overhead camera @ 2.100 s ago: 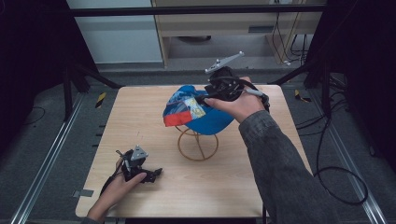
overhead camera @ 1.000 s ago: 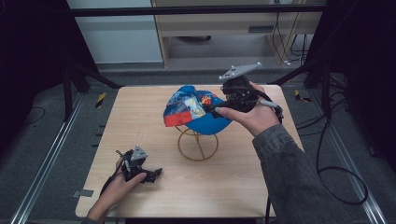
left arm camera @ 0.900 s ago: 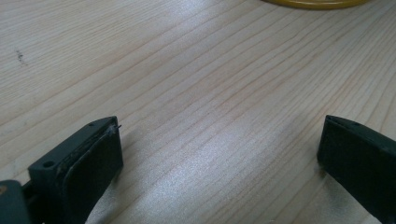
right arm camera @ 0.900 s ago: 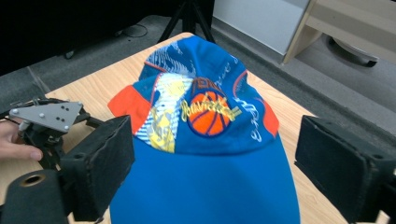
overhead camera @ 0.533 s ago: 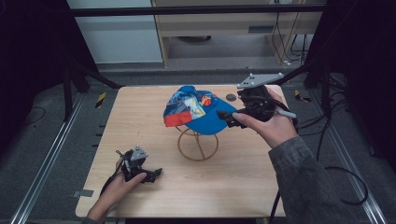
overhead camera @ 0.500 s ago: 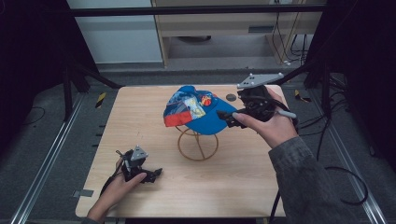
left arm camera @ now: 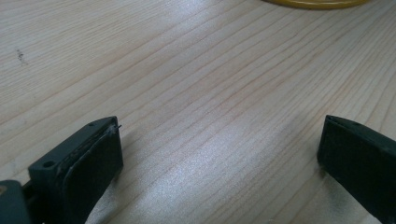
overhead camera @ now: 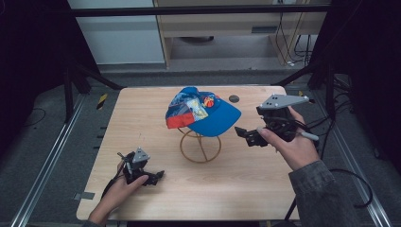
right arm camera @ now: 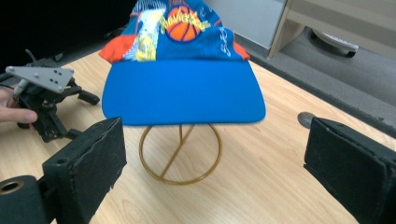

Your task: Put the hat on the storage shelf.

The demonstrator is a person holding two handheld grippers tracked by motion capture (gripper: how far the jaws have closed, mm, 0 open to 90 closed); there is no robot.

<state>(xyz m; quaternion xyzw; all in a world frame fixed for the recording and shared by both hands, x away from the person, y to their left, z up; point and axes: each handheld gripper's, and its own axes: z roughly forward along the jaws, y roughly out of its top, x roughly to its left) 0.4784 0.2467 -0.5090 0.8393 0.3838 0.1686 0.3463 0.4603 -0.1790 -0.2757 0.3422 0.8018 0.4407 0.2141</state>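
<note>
A blue fabric baseball cap with a basketball print [overhead camera: 201, 112] sits on a yellow wire stand [overhead camera: 200, 145] at the middle of the light wooden table [overhead camera: 265, 189], brim toward the right edge. Your right gripper [overhead camera: 247, 134] hangs just off the brim, jaws spread wide, empty. Your left gripper [overhead camera: 152, 177] rests near the front-left corner, jaws also wide apart, holding nothing. Judgement: the cap is light and soft, crown crushable; the stiff brim [right arm camera: 183, 92] is the better hold. The stand looks light and may tip. The stand's top is hidden under the cap; a small dark disc [overhead camera: 233, 99] near the far edge is unidentifiable.
</note>
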